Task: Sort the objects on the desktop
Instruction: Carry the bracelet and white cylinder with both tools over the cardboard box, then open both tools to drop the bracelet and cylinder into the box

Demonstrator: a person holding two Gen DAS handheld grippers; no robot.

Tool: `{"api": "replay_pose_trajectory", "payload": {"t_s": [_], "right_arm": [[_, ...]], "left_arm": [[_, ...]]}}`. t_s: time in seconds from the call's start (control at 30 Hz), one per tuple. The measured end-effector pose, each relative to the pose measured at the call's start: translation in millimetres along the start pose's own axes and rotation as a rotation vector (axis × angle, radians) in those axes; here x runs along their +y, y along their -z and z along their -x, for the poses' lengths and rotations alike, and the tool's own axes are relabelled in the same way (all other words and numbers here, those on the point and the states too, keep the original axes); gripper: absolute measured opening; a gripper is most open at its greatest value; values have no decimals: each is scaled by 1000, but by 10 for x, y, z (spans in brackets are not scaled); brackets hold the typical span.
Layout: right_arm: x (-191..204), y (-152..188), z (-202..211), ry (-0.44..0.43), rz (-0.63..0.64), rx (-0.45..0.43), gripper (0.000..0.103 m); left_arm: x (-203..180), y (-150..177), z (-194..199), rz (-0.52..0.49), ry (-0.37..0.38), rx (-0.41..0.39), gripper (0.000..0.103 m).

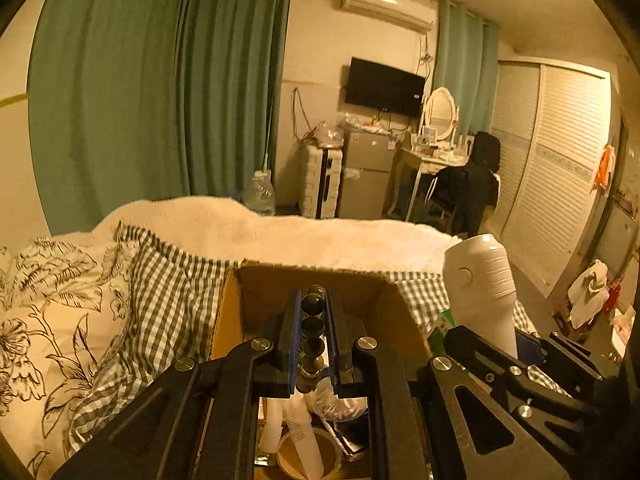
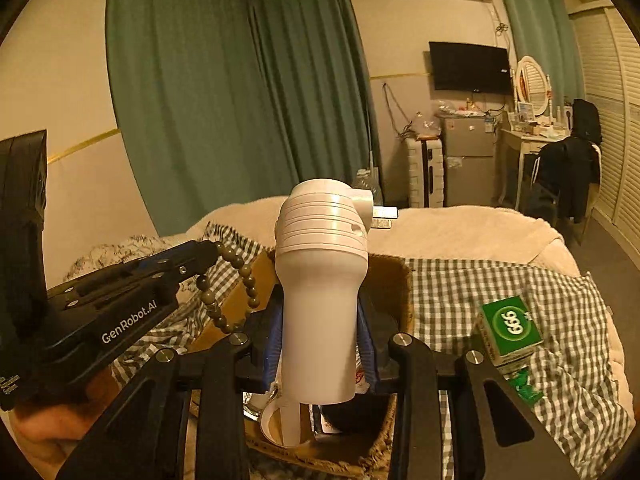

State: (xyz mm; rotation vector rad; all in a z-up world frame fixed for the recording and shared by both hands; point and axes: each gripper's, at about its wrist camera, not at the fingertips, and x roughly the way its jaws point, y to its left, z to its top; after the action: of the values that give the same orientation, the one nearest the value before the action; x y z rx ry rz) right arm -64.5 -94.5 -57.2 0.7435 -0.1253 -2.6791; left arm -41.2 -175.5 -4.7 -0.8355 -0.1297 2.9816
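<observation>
My left gripper [image 1: 313, 316] is shut on a string of dark beads [image 1: 312, 326] and holds it above an open cardboard box [image 1: 256, 284] on the bed. In the right wrist view the left gripper [image 2: 208, 254] is at the left with the beads [image 2: 236, 292] hanging from it. My right gripper [image 2: 320, 332] is shut on a white hair dryer [image 2: 320, 280], held upright over the same box [image 2: 390, 280]. The dryer [image 1: 482, 284] and right gripper [image 1: 512, 354] show at the right of the left wrist view.
The box holds a tape roll [image 1: 308, 454], a white comb [image 1: 298, 434] and other small items. A green box marked 666 [image 2: 510, 328] lies on the checked bedsheet [image 2: 500, 292] to the right. A floral pillow [image 1: 48, 320] lies at the left.
</observation>
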Motion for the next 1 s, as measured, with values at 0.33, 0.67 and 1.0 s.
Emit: {"api": "replay_pose_trajectory", "payload": {"t_s": [0.33,0.67,1.0], "right_arm": [[-243,242,-543,3,22,131,32],[-308,398,-855,-8,39,221,32],[-292,350,-584,16,48,133,52]], "left_arm": [[116,210,-584,-1,-59,143,11],[133,328,-869,12,-72,230,11],[217,167,-574,55,-102,160,42]]}}
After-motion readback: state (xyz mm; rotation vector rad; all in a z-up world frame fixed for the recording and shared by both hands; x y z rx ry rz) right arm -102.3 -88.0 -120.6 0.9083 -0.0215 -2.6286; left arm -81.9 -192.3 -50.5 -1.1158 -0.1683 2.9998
